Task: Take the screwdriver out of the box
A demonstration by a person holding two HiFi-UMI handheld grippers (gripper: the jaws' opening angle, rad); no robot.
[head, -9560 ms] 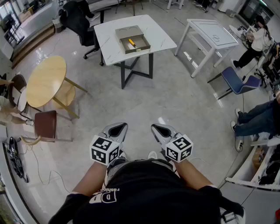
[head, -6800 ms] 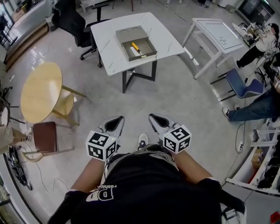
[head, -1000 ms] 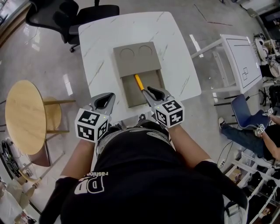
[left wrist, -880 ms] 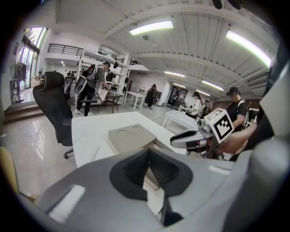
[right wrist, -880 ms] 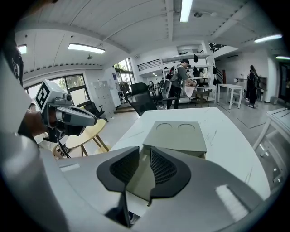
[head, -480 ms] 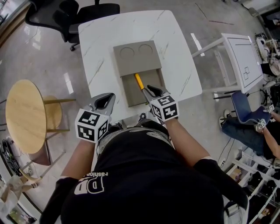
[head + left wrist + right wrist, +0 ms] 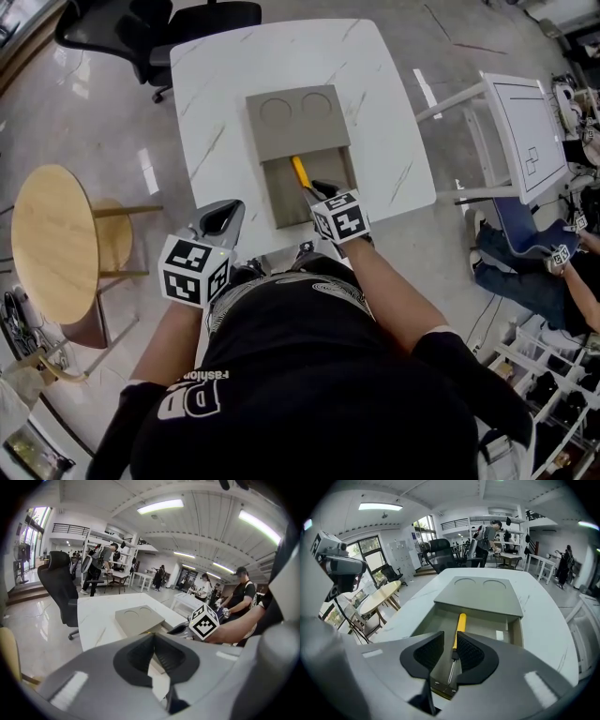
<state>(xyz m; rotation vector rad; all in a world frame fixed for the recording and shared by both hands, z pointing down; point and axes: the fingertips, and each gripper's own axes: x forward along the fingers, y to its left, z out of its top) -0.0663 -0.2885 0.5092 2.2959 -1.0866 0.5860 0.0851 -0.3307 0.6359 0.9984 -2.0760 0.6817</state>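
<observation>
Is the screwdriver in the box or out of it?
In. The screwdriver lies flat on the floor of the open box.

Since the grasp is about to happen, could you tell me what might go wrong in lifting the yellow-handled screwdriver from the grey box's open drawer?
The right gripper has open jaws lined up over the thin metal shaft of the yellow-handled screwdriver, just below the handle; if it closes there, the tool may pivot or slip. The grey box is unheld, with the left gripper hanging away from it, so it might shift.
</observation>
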